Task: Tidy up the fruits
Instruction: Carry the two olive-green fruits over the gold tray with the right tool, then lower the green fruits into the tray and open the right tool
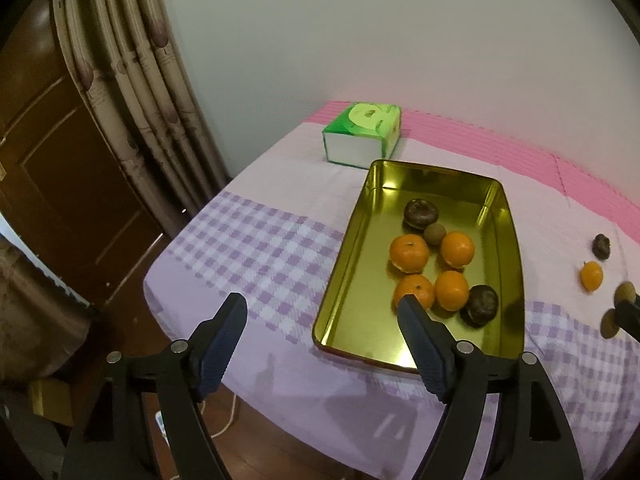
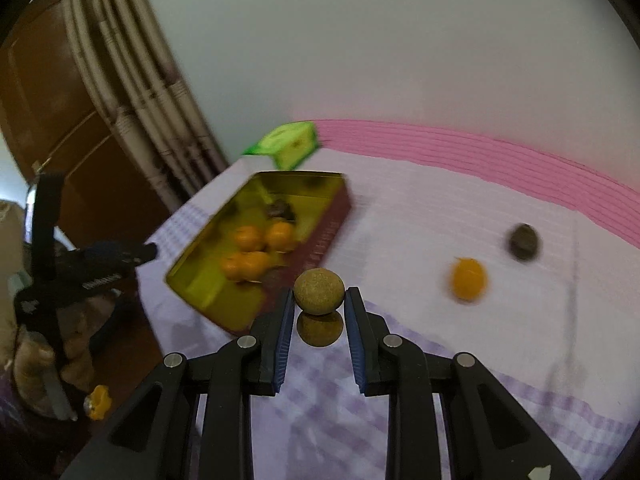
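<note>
A gold tin tray (image 1: 348, 280) (image 2: 200, 276) sits on the checked cloth and holds several oranges (image 1: 410, 254), two dark purple fruits (image 1: 420, 214) and a small brown fruit (image 1: 435, 234). My left gripper (image 1: 320, 306) is open and empty at the tray's near left corner. My right gripper (image 2: 319, 298) is shut on a small round brown fruit (image 2: 319, 291) (image 1: 625, 292), held above the cloth just right of the tray. An orange (image 2: 469, 279) (image 1: 591, 276) and a dark fruit (image 2: 523, 241) (image 1: 601, 245) lie loose on the cloth to the right.
A green tissue box (image 1: 362, 134) (image 2: 290, 146) stands behind the tray near the wall. The table's left edge drops to a wooden floor, with curtains (image 1: 132, 80) and a brown door (image 1: 52, 168) beyond. The right wrist view is motion-blurred.
</note>
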Motion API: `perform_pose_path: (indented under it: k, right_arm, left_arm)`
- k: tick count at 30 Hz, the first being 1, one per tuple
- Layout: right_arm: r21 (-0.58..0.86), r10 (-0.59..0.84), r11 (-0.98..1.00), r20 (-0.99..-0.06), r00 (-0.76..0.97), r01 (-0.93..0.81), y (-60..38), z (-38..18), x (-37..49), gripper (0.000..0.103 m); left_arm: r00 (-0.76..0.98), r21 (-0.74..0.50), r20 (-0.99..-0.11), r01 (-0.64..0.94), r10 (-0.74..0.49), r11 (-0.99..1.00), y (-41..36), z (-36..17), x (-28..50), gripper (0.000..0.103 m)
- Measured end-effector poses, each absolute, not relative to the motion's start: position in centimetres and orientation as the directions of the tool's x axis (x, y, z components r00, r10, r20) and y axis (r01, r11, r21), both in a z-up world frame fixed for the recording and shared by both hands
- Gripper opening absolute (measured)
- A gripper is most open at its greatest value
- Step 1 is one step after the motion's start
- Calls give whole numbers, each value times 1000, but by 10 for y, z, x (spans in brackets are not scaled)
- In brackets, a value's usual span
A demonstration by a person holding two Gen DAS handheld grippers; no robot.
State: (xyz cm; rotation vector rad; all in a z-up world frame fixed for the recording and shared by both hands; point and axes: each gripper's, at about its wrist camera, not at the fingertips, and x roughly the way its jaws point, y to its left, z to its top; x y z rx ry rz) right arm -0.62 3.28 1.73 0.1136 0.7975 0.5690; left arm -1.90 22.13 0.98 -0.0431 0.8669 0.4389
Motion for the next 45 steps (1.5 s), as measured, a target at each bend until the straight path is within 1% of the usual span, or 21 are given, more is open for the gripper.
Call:
perform_pose_path:
  k: [5,7,17,24,33,45]
  right_arm:
    - [302,568,804,-645,511,-513,77,21,4,24]
    - [300,576,794,-648,498,-528,87,20,8,24]
    - [302,575,773,-705,414,-558,133,-9,29,24]
    - [301,560,778,-732,389,-552,143,-24,36,24]
    - [307,557,778,-742,374,-549,151,-33,43,24]
    - [335,579,771,-724,375,-542,153,-30,45,27]
  left_arm:
    - [567,154,-736,-391,369,907,221,9,-18,79]
    - [564,156,-736,-397,375,904,222,9,-18,82]
    - [547,153,-749,-407,374,901,226,6,-15,85]
    - [552,180,-735,-402,395,898,222,7,-15,86]
    - [538,181,-747,-403,392,897,224,5,-12,87]
    - [525,187,-753,-408,397,894,225,1,-11,87]
